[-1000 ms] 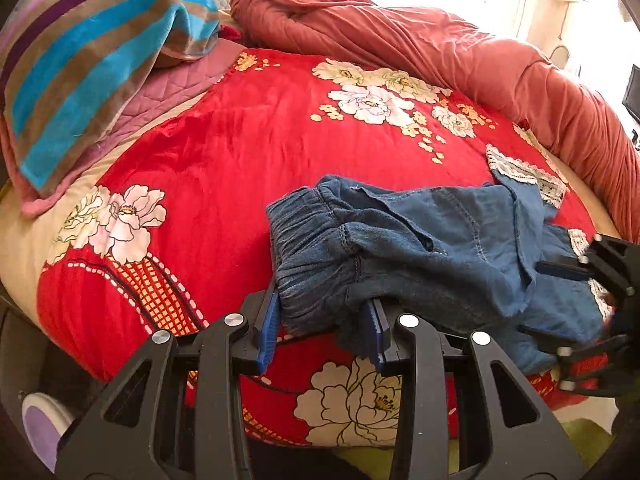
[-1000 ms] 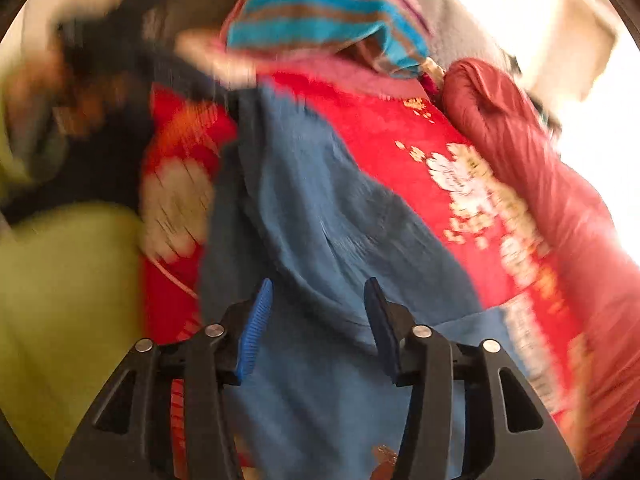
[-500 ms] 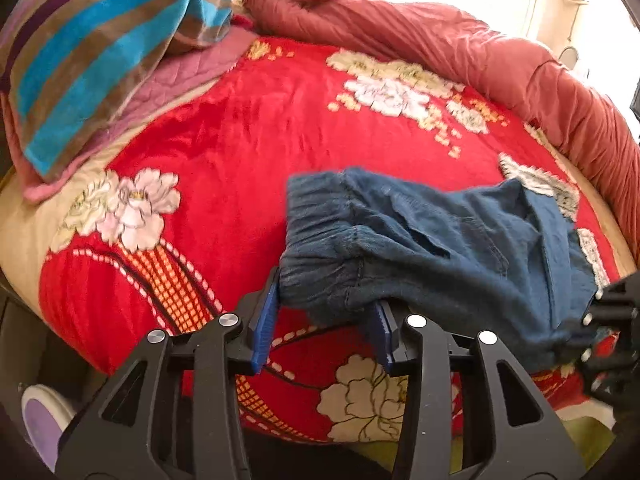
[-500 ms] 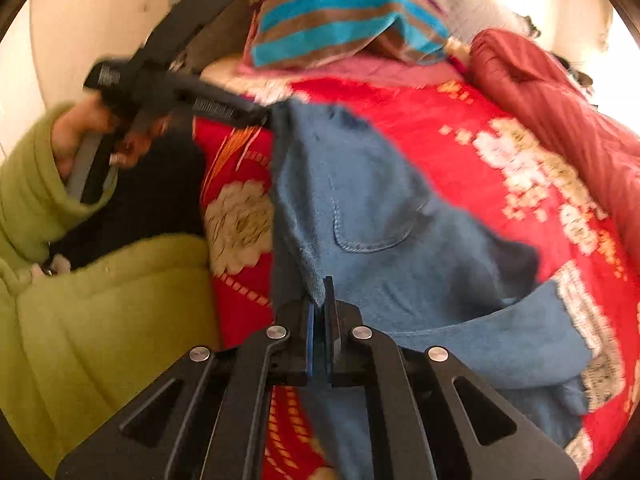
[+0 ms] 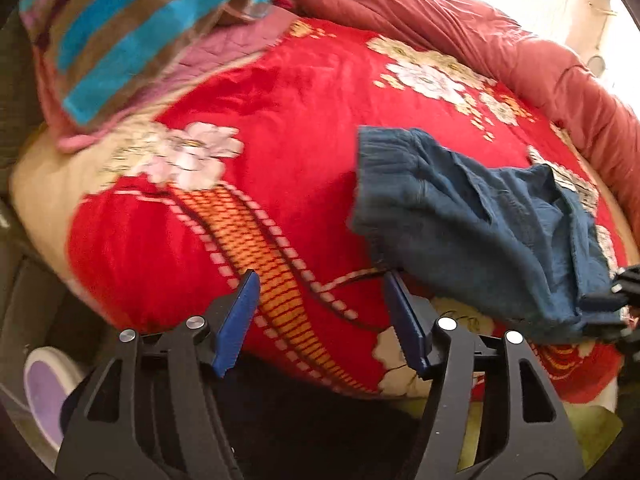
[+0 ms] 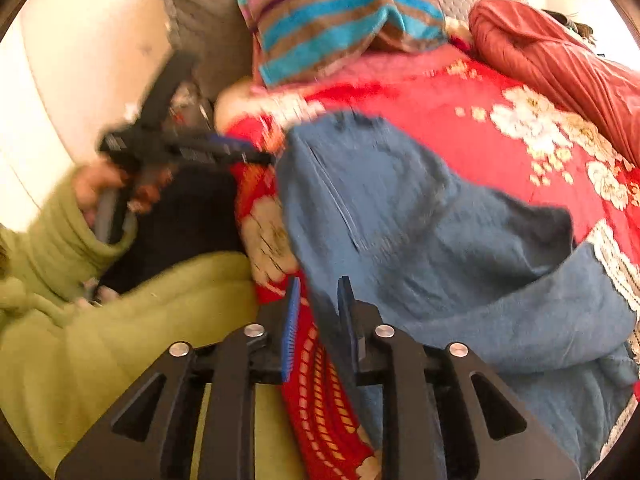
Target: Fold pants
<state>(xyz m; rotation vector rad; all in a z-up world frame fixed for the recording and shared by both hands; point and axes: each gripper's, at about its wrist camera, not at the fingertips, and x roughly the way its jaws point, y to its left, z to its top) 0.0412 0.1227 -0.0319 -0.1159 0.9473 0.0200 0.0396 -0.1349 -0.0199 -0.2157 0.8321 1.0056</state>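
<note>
The blue denim pants, folded over with the gathered elastic waistband at their left end, lie on the near right part of a red floral blanket that covers the bed. In the left wrist view the left gripper stands over bare blanket just left of the pants; its blue-padded jaws are opening, with nothing between them, and the right pad sits just beside the waistband's lower corner. The same view catches only a black edge of the right gripper at the far end of the pants. The right wrist view shows what the other cannot: the right gripper has its jaws a narrow way apart and opening, with a dark edge of the denim running between the pads, though blur hides whether they press on it. That view also shows a hand in a green sleeve holding the left gripper's handle beside the bed's edge. Beyond the pants, a folded towel striped in turquoise, brown and purple rests on a pink quilted pillow, and a rust-red rolled duvet runs along the bed's far side. A padded grey headboard rises behind the striped towel.
</note>
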